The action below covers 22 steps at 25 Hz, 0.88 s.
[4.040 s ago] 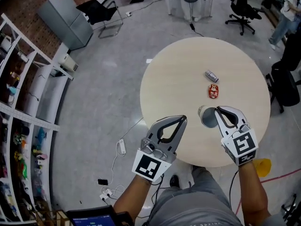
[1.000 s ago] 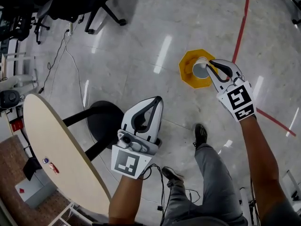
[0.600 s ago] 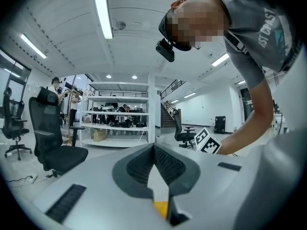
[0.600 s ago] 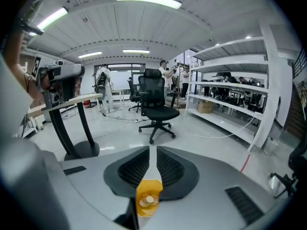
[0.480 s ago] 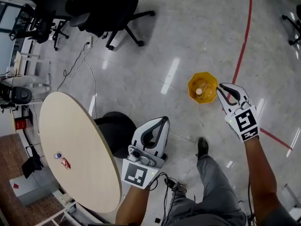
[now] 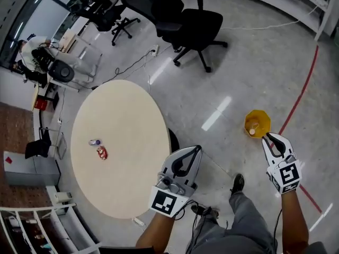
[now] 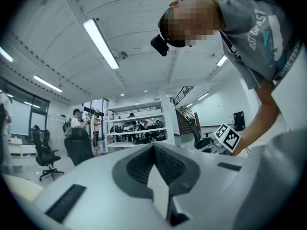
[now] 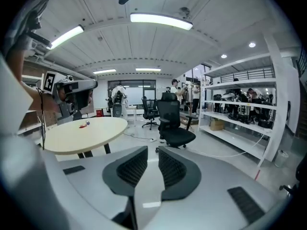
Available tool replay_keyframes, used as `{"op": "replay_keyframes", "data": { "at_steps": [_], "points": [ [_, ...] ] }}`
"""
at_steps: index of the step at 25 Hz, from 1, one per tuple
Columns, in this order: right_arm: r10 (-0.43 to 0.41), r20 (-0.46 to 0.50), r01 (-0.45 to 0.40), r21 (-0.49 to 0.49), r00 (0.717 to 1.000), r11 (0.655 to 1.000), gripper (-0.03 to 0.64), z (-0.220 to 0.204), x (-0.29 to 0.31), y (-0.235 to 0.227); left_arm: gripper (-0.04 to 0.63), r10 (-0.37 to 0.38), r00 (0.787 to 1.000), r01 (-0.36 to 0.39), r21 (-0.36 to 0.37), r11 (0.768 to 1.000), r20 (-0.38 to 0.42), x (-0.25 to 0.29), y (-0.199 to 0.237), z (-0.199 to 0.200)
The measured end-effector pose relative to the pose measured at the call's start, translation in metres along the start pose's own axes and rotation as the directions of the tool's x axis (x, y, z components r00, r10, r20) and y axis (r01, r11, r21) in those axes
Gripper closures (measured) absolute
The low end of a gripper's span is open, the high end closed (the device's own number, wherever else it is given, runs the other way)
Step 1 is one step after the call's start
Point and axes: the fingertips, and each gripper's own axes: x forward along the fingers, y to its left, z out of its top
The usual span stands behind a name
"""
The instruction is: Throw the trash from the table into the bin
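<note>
A small silver can (image 6: 95, 142) and a red wrapper (image 6: 101, 153) lie together on the round beige table (image 6: 127, 120), left of centre. Both show far off in the right gripper view, the wrapper (image 8: 82, 125) beside the can (image 8: 87, 123). On the floor at the right stands the yellow bin (image 6: 258, 119) with a paper cup (image 6: 252, 132) inside. My right gripper (image 6: 270, 137) hangs just below-right of the bin, shut and empty (image 8: 152, 147). The left gripper (image 6: 194, 151) is past the table's right edge, shut with nothing in it (image 7: 153, 145).
Black office chairs (image 6: 197, 26) stand beyond the table. A red line (image 6: 299, 100) runs across the glossy floor past the bin. Cables (image 6: 135, 62) trail near the far chairs. A grey cabinet (image 6: 21, 169) sits at the left. Metal shelving (image 8: 240, 109) lines the right wall.
A second ago the right gripper held the cup over the bin; the cup now lies inside it. Both grippers have risen and drawn back, and the view has swung toward the table.
</note>
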Motion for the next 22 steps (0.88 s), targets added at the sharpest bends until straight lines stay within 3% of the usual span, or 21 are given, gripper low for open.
{"op": "replay_keyframes", "data": {
  "at_steps": [2,7,12,22],
  "points": [
    [0.033,0.025,-0.033,-0.009,0.999,0.999,0.535,0.033,-0.008,0.043,0.554,0.049,0.999,-0.049,0.010,0.999,0.013,-0.048,0.013,0.025],
    [0.150,0.103,-0.137,-0.127,0.983,0.982,0.532,0.125,-0.021,0.152,0.554,0.182,0.980,-0.186,0.044,0.982,0.080,-0.161,0.041,0.084],
    [0.222,0.151,-0.187,-0.217,0.963,0.958,0.532,0.195,-0.044,0.260,0.554,0.262,0.957,-0.273,0.078,0.959,0.127,-0.275,0.060,0.133],
    [0.312,0.200,-0.223,-0.373,0.929,0.901,0.532,0.281,-0.068,0.446,0.554,0.420,0.874,-0.458,0.122,0.881,0.244,-0.503,0.104,0.202]
  ]
}}
